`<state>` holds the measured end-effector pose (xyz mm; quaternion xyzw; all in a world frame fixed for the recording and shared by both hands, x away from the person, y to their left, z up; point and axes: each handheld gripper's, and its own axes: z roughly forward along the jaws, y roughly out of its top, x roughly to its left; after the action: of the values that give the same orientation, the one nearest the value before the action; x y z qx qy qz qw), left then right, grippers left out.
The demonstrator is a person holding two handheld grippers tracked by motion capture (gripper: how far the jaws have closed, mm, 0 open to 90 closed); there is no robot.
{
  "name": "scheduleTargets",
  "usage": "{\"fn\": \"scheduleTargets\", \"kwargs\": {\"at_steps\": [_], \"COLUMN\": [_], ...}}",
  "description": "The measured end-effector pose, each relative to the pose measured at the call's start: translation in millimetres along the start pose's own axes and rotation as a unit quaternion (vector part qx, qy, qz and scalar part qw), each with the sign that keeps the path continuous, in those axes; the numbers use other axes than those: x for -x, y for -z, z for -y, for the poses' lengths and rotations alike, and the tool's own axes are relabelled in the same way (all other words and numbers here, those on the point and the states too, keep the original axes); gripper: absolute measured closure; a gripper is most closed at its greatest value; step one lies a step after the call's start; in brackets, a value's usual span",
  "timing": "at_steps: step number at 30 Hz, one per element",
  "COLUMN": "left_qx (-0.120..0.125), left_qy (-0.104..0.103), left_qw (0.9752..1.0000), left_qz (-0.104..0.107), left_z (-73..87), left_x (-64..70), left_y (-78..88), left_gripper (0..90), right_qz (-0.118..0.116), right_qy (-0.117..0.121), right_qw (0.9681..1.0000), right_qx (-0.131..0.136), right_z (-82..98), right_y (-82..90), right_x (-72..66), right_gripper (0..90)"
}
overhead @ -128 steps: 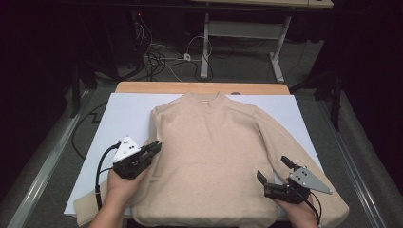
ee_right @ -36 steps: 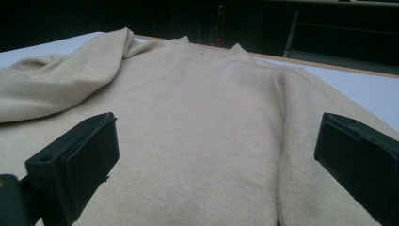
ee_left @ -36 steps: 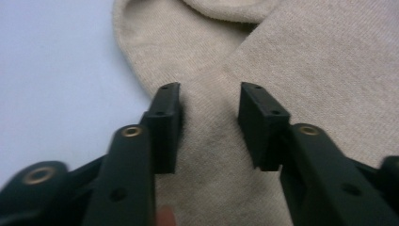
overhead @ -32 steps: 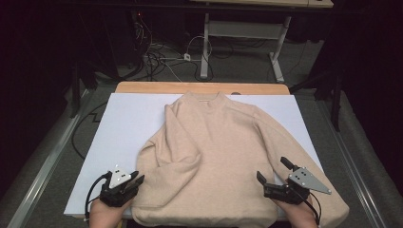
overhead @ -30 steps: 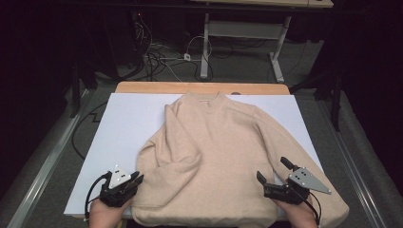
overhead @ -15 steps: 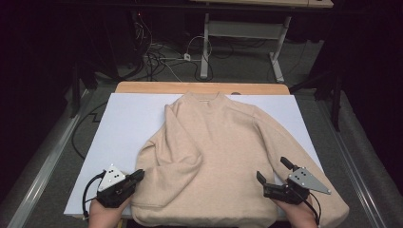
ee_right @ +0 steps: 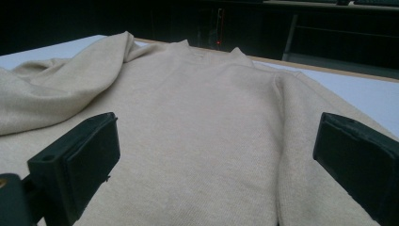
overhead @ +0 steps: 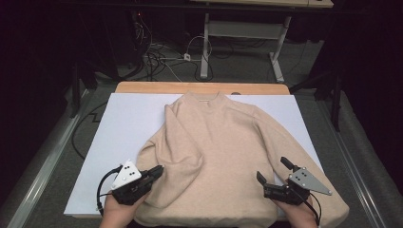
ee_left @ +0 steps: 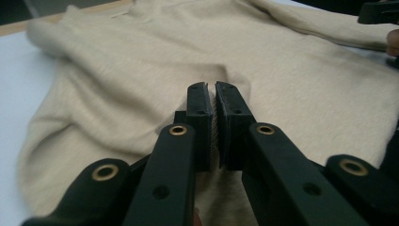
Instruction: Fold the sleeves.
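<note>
A beige sweater (overhead: pixel 218 142) lies flat on the white table cover (overhead: pixel 119 123), collar away from me. Its left sleeve is folded inward over the body. My left gripper (overhead: pixel 157 170) is at the sweater's lower left, shut on a pinch of the knit. In the left gripper view, fabric (ee_left: pixel 117 70) shows between the closed pads of the left gripper (ee_left: pixel 211 94). My right gripper (overhead: pixel 272 169) rests at the lower right of the sweater, open, with nothing between its jaws. The right gripper view looks along the sweater (ee_right: pixel 197 117) through the wide gap of the right gripper (ee_right: pixel 211 155).
A wooden strip (overhead: pixel 142 87) borders the table's far edge. Beyond it, cables (overhead: pixel 161 57) lie on the floor under a second table's white frame (overhead: pixel 237 28). Bare white cover lies left of the sweater.
Since the oldest frame the left sleeve has been folded over the body and the left gripper has come to the lower left hem. In the last half second it rose slightly. The right gripper kept still.
</note>
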<state>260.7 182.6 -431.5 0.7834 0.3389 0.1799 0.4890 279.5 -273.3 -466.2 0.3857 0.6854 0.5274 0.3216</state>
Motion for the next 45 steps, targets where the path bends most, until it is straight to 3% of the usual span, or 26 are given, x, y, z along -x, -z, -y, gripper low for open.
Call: {"fn": "scheduleTargets", "kwargs": {"at_steps": [7, 14, 19, 26, 32, 34, 37, 39, 43, 45], "left_qx": [0.0, -0.004, -0.011, -0.034, -0.046, -0.044, -0.02, -0.003, 0.001, -0.002], "left_qy": [-0.029, -0.044, -0.058, -0.077, -0.078, -0.074, -0.056, -0.045, -0.013, 0.004], "left_qw": [0.9989, 0.9963, 0.9931, 0.9867, 0.9834, 0.9837, 0.9859, 0.9892, 0.9956, 0.9969], "left_qz": [0.037, 0.074, 0.102, 0.139, 0.158, 0.157, 0.157, 0.139, 0.093, 0.078], "left_z": [-18.5, -25.0, -25.8, -21.9, -15.9, -15.0, -15.3, -14.3, -3.4, 5.5], "left_x": [22.0, 43.7, 61.9, 87.8, 97.9, 97.3, 88.6, 79.3, 53.8, 43.0], "left_y": [-23.6, -48.1, -64.1, -86.0, -98.0, -97.6, -87.5, -75.7, -54.1, -46.5], "left_gripper": [82.9, 82.9, 82.8, 82.8, 82.7, 80.9, 67.6, 57.1, 52.3, 49.9], "right_qz": [0.003, 0.004, 0.003, 0.002, 0.002, 0.002, 0.002, 0.002, 0.003, 0.004], "right_qy": [-0.001, -0.001, 0.001, 0.001, 0.0, -0.001, -0.001, 0.0, -0.001, 0.0], "right_qw": [1.0, 1.0, 1.0, 1.0, 1.0, 1.0, 1.0, 1.0, 1.0, 1.0], "right_qx": [0.0, 0.0, -0.001, -0.001, -0.001, -0.002, -0.003, -0.003, -0.002, -0.003], "right_z": [-0.3, 0.2, 0.1, 0.2, 0.5, 0.7, 1.2, 1.3, 1.5, 1.8], "right_y": [1.4, 1.8, 1.6, 1.1, 0.9, 0.8, 0.6, 1.0, 1.4, 1.0], "right_x": [1.7, 1.8, 1.5, 1.2, 1.2, 1.2, 1.1, 1.1, 1.6, 1.6], "right_gripper": [1.6, 1.6, 1.6, 1.6, 1.6, 1.6, 1.6, 1.6, 1.6, 1.6]}}
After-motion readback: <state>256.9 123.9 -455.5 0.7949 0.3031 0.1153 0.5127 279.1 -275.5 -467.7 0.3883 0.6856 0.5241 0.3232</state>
